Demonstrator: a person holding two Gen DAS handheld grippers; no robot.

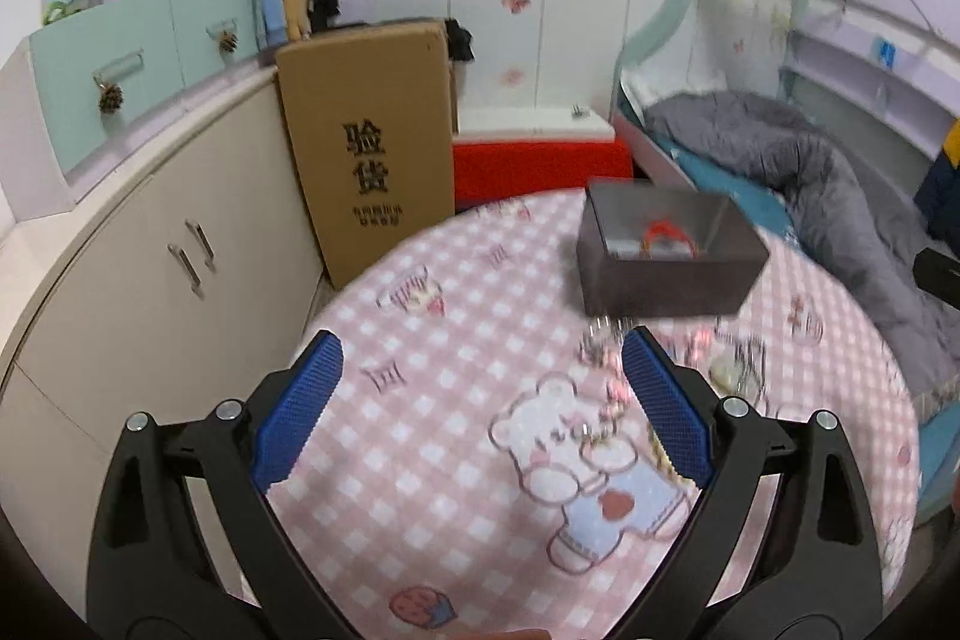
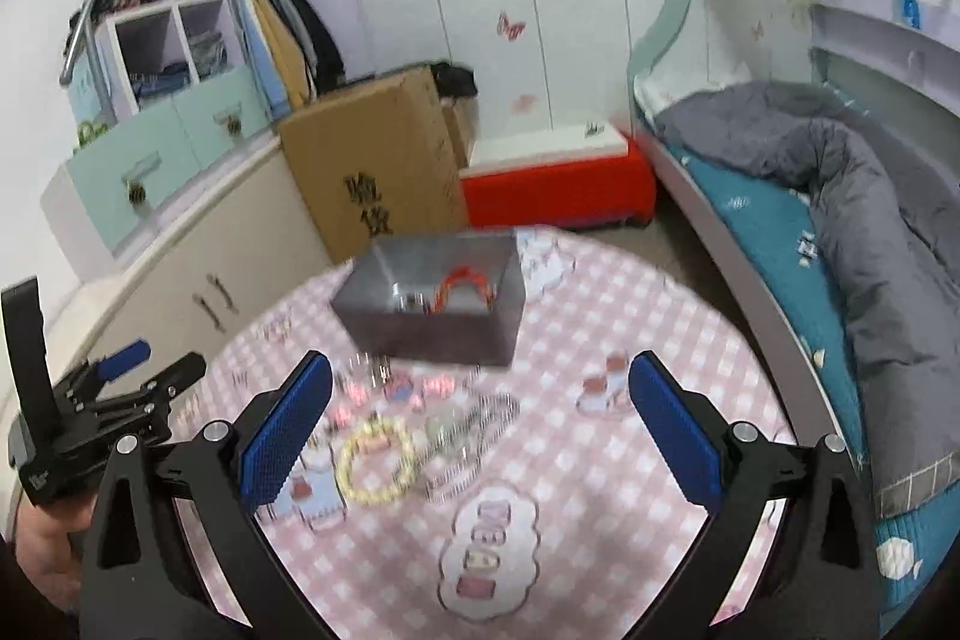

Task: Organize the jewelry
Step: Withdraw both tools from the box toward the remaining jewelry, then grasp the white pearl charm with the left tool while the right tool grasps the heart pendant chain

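A dark open box [image 1: 666, 256] [image 2: 432, 298] stands on the round pink checked table [image 1: 456, 448] [image 2: 570, 490]; a red bracelet [image 1: 663, 232] [image 2: 465, 283] and a silver piece lie inside. Loose jewelry lies in front of the box: a yellow bead bracelet [image 2: 375, 460], silver chains [image 2: 474, 436] and small pink pieces [image 1: 606, 358]. My left gripper [image 1: 480, 388] is open and empty over the table, left of the loose pieces. My right gripper [image 2: 480, 418] is open and empty above the loose jewelry. The left gripper also shows at the right wrist view's left edge [image 2: 126, 388].
A tall cardboard box [image 1: 366, 142] leans against beige cabinets [image 1: 150, 250] on the left. A red bench [image 1: 534, 166] stands behind the table. A bed with a grey duvet [image 2: 852, 196] runs along the right.
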